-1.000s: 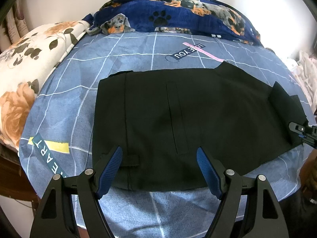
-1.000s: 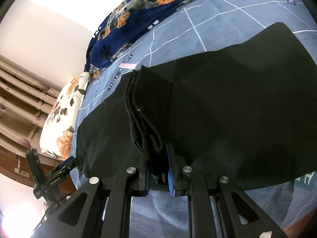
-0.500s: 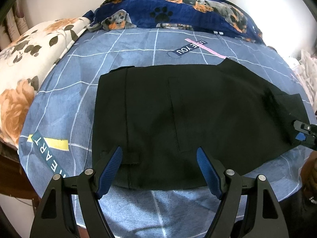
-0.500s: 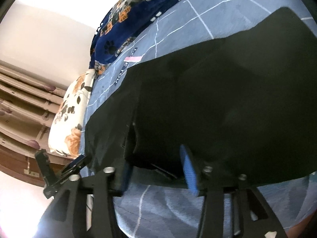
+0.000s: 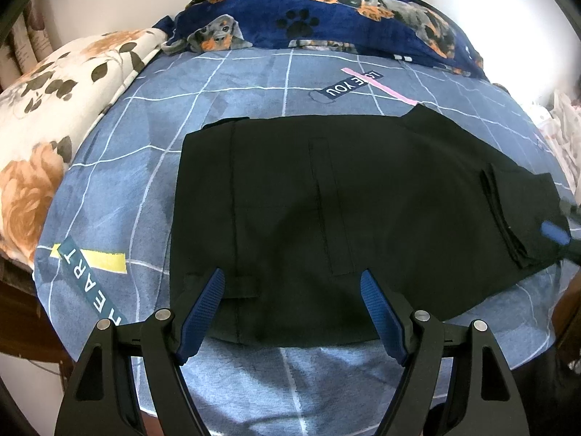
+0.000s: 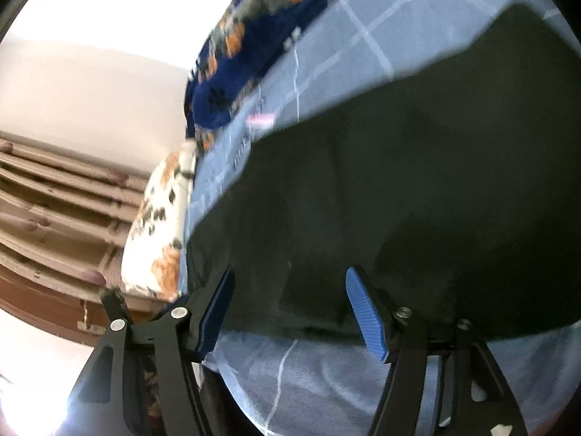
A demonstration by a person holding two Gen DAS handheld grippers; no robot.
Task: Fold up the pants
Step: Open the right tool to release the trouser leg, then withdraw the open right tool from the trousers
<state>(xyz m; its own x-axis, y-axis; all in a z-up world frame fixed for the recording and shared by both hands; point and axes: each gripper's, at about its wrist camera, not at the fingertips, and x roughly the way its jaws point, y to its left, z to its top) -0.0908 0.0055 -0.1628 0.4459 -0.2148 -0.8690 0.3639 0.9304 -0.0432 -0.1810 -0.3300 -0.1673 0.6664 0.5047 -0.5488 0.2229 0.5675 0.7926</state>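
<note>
We have the pants [image 5: 326, 218] spread flat across the middle of the bed [image 5: 254, 83], waistband toward its left edge, cuffs doubled back near the right edge. Our left gripper [image 5: 290, 309] hovers over the near hem, jaws wide apart and holding nothing. Our right gripper [image 6: 287, 312] is likewise spread wide and empty by the cuffs. The loose cuff stack could slide or fan apart if we pinch only the top layer. Dragging the cloth could also skew the fold.

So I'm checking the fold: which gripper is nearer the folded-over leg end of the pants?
Right. The right gripper sits at the folded-over leg end, open. The left gripper hovers open over the waistband end of the pants.
</note>
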